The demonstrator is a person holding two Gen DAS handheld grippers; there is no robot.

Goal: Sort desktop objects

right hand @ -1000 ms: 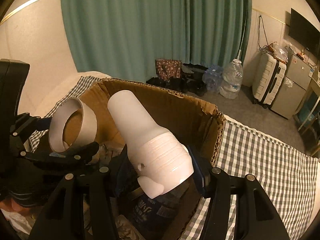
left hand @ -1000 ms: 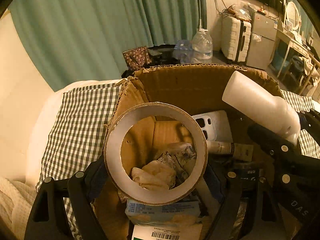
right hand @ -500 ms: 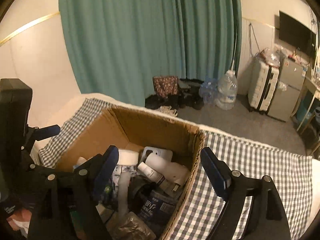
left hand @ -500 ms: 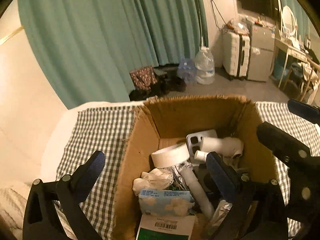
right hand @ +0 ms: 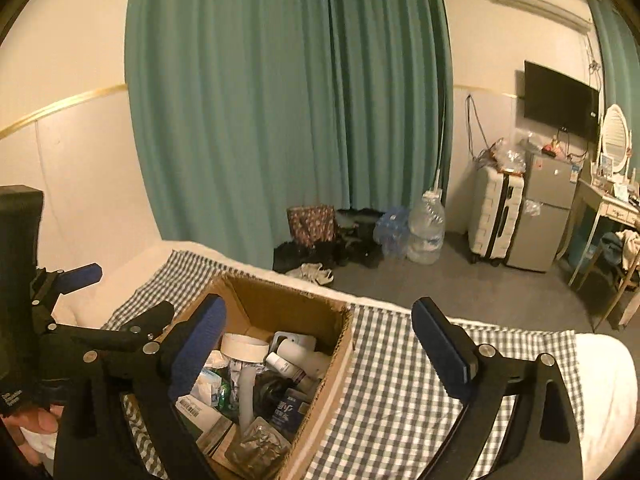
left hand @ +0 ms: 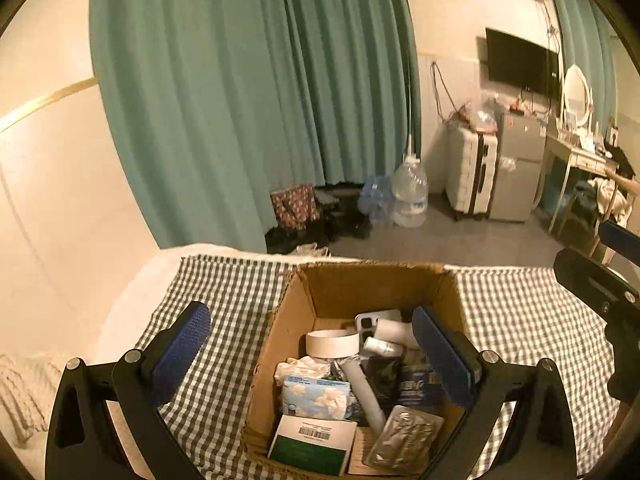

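The open brown cardboard box (left hand: pixel 298 320) sits on a green-and-white checked cloth (left hand: pixel 224 300) spread over a bed, and everything here is placed by that box. Left of it and above its near corner hangs the left claw (left hand: pixel 312 346), its blue-padded fingers spread wide with nothing between them but the view down into the box. Inside the box, toward its back wall, a white roll of tape (left hand: pixel 332 343) lies flat; just right of it a white plastic bottle (left hand: pixel 394 330) lies on its side by a pale grey device with dark buttons (left hand: pixel 366 324). Nearer the front wall are a blue-and-white tissue pack (left hand: pixel 314 396), a dark green carton with a barcode label (left hand: pixel 312 442) and a silver foil pouch (left hand: pixel 404 438). Over the box's right wall and the cloth beside it, the right claw (right hand: pixel 318 350) is opening, nearly fully spread, holding nothing. Beyond the box, on the floor, stands a large clear water jug (right hand: pixel 428 230).
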